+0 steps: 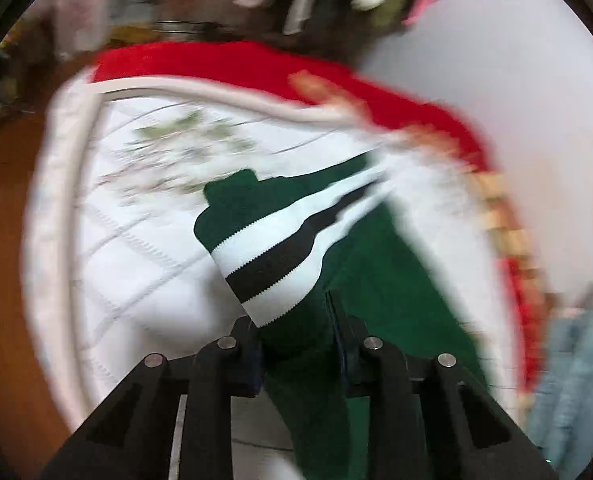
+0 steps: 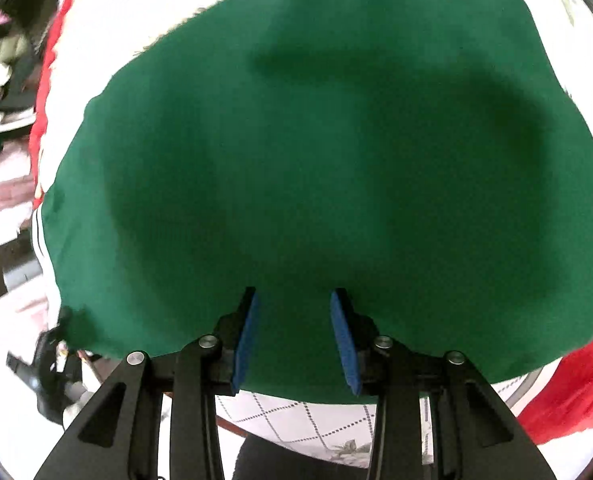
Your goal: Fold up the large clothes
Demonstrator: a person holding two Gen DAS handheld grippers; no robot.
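Both grippers meet the green garment (image 2: 316, 168) on the white quilted bed cover (image 1: 136, 264): the left gripper (image 1: 296, 336) pinches its striped sleeve (image 1: 272, 256), which runs toward the cover's far edge, the right gripper (image 2: 294, 320) hovers spread over the body; no writing is readable.

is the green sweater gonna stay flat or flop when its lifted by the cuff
Probably flop: the green sweater already bends and drapes from the left gripper, shut on its sleeve. The striped cuff looks thicker, so likely firmer. Knit fabric should grip, not slip.
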